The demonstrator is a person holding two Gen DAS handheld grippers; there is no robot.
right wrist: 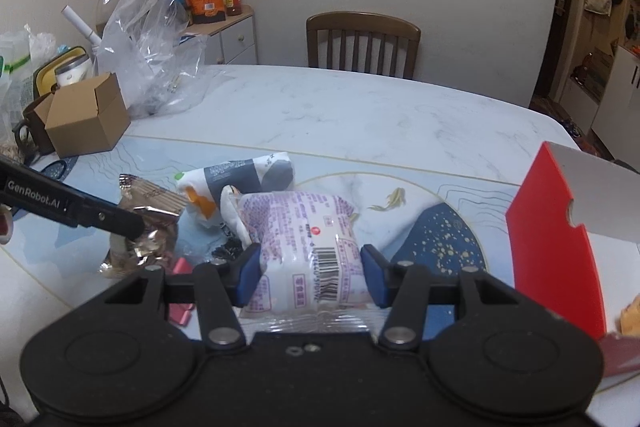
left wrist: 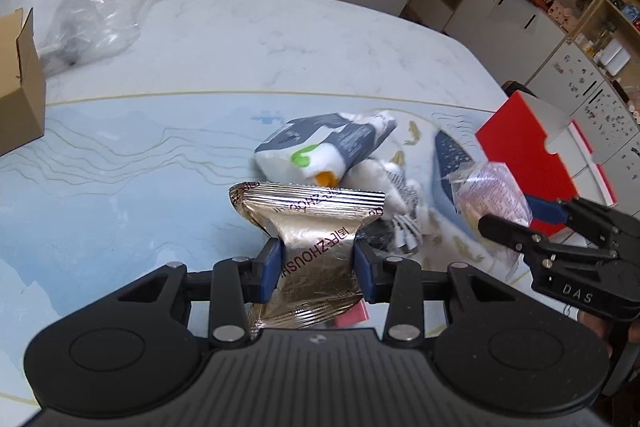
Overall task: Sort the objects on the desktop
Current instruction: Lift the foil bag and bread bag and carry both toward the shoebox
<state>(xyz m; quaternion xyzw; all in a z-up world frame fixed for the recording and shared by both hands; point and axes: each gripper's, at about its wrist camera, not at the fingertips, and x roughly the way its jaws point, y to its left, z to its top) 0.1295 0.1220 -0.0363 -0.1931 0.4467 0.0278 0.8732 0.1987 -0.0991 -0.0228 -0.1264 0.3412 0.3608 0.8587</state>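
Observation:
My left gripper [left wrist: 316, 259] is shut on a gold foil snack packet [left wrist: 308, 227], its blue pads pinching the packet's waist just above the blue table mat [left wrist: 120, 179]. My right gripper [right wrist: 310, 263] is shut on a clear packet with purple print and a barcode [right wrist: 304, 235]. In the left wrist view the right gripper [left wrist: 516, 217] shows at the right with that purple packet [left wrist: 492, 199]. In the right wrist view the left gripper's finger [right wrist: 100, 217] lies over the gold packet [right wrist: 148, 227]. A white-and-grey pouch [left wrist: 324, 143] [right wrist: 240, 175] lies on the mat behind both.
A red box [left wrist: 532, 163] [right wrist: 556, 247] stands at the right. A cardboard box [right wrist: 86, 117] and crumpled clear plastic bags [right wrist: 148, 47] sit at the left of the white table [right wrist: 360, 111]. A wooden chair [right wrist: 362, 43] stands behind. Small pink wrappers [right wrist: 180, 267] lie near the grippers.

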